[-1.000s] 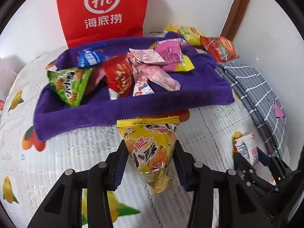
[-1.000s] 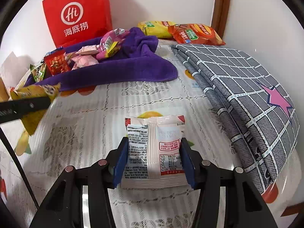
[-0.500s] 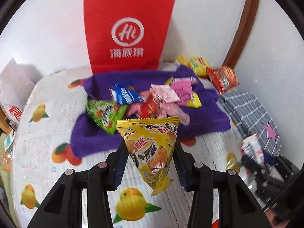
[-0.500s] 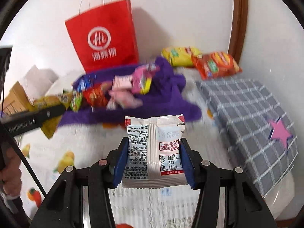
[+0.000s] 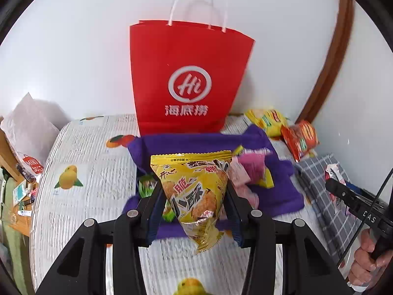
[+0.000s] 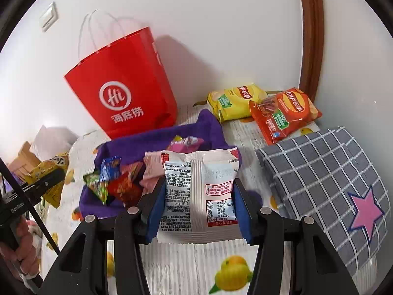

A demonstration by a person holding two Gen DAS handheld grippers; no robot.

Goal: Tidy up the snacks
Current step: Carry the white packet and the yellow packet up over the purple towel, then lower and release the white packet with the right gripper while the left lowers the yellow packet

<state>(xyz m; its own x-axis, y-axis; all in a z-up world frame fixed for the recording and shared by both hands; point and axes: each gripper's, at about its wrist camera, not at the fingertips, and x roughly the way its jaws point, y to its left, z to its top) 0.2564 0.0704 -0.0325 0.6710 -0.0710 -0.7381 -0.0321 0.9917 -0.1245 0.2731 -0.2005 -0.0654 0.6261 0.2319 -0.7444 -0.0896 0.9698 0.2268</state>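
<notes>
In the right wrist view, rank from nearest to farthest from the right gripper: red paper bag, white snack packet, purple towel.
1. white snack packet: clamped in the right gripper.
2. purple towel: just beyond, centre-left, strewn with snacks.
3. red paper bag: farthest, upright against the wall, upper left.

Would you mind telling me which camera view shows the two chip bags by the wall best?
The right wrist view: the yellow chip bag and the orange chip bag lie fully visible, labels readable. The left wrist view shows them small near the right edge, blurred, with the purple towel covering the yellow one's corner.
</notes>
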